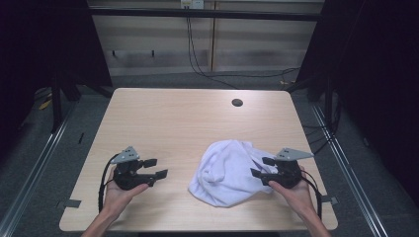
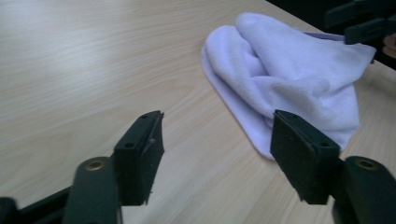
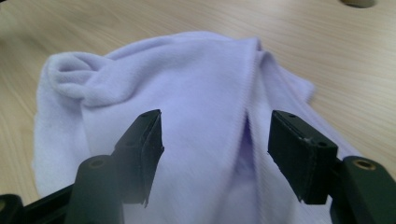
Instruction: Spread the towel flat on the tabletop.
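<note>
Two grippers in frame, one per hand, both low on the wooden table (image 1: pixel 163 113). One white cloth (image 1: pixel 226 173) lies crumpled in the lower right-of-centre part of the high view, bunched into soft folds.

Left gripper (image 1: pixel 154 168): lower left of the high view, held in the left hand (image 1: pixel 117 193), jaws spread apart with nothing between them, pointing toward the cloth but well apart from it. Its own view shows bare tabletop between the jaws and the cloth in the upper right of the frame.

Right gripper (image 1: pixel 262 167): lower right of the high view, held in the right hand (image 1: pixel 291 190), jaws parted, tips at the cloth's right edge. Its own view has cloth filling the gap between the jaws; whether the jaws touch it cannot be told.

A dark round hole (image 1: pixel 237 102) sits in the upper right of the tabletop.
</note>
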A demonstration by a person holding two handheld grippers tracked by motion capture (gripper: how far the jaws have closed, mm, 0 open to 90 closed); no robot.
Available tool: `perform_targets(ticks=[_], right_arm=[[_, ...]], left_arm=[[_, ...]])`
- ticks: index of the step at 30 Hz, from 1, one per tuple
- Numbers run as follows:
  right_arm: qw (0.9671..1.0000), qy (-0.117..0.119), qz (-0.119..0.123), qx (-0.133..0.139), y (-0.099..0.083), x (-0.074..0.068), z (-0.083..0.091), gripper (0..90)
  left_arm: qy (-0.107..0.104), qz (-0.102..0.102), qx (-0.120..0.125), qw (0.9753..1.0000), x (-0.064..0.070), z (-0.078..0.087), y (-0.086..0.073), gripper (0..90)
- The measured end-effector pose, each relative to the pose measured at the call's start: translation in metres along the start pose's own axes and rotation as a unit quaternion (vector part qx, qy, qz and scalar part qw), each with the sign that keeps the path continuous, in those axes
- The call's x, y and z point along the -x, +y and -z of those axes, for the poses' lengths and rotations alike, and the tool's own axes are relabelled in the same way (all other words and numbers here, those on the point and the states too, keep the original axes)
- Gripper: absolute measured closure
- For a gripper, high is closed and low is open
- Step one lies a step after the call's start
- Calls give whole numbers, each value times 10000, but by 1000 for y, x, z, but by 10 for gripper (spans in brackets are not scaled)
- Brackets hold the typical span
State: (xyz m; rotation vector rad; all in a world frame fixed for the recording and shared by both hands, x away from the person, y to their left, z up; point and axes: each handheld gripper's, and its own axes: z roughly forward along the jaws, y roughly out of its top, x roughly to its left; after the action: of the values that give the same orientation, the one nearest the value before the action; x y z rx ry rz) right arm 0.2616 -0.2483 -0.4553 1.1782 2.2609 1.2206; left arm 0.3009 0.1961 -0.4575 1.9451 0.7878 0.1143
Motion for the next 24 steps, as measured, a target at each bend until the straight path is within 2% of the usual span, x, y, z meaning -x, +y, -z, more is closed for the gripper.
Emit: perform_targets(ticks=[1, 2, 3, 4, 5, 6, 7, 10, 11, 12, 13, 15, 16, 18, 19, 20, 21, 23, 24], right_arm=[[9999, 82, 44, -55, 4, -1, -6, 354], [9997, 122, 105, -203, 9, -3, -18, 365], [9997, 122, 105, -203, 9, -3, -18, 365], [9995, 169, 90, -260, 10, -3, -24, 375], [9991, 214, -10, -364, 11, -2, -32, 395], [9986, 265, 24, -456, 11, -1, -36, 409], [9986, 265, 24, -456, 11, -1, -36, 409], [9970, 271, -1, -724, 4, -2, -47, 456], [9964, 279, 33, -801, 3, -4, -51, 516], [9964, 279, 33, -801, 3, -4, -51, 516], [9964, 293, 38, -801, 3, -7, -55, 609], [9960, 376, 91, -804, 3, -12, -61, 673], [9962, 431, 81, -751, 5, -16, -65, 690], [9961, 451, 77, -759, 7, -21, -68, 697], [9959, 573, 76, -689, 10, -33, -77, 701], [9959, 573, 76, -689, 10, -33, -77, 701], [9958, 622, 131, -653, 12, -39, -81, 700], [9952, 757, 81, -615, 17, -51, -90, 693], [9944, 858, 139, -603, 21, -63, -97, 662]], left_arm=[[-112, -51, -21, 9999, 2, -8, 4, 392], [-349, -140, -155, 9992, 6, -27, 12, 438], [-349, -140, -155, 9992, 6, -27, 12, 439], [-433, -160, -172, 9988, 9, -37, 15, 439], [-621, -163, -332, 9974, 16, -56, 19, 455], [-688, -225, -417, 9965, 20, -64, 20, 454], [-688, -225, -417, 9965, 20, -64, 20, 451], [-752, -229, -581, 9952, 30, -81, 19, 420], [-700, -336, -654, 9948, 34, -80, 17, 397], [-700, -336, -654, 9948, 34, -80, 17, 389], [-660, -270, -576, 9958, 31, -73, 16, 377], [-491, -246, -436, 9975, 26, -63, 18, 369], [-491, -246, -436, 9975, 26, -63, 18, 369], [-427, -75, -270, 9987, 17, -55, 18, 369], [-375, 0, -211, 9991, 14, -52, 18, 368], [-332, 18, -190, 9993, 10, -50, 18, 368], [-315, 60, -176, 9993, 8, -49, 17, 368], [-281, 93, -218, 9993, 5, -50, 15, 368], [-325, 59, -300, 9990, 5, -52, 14, 368]])
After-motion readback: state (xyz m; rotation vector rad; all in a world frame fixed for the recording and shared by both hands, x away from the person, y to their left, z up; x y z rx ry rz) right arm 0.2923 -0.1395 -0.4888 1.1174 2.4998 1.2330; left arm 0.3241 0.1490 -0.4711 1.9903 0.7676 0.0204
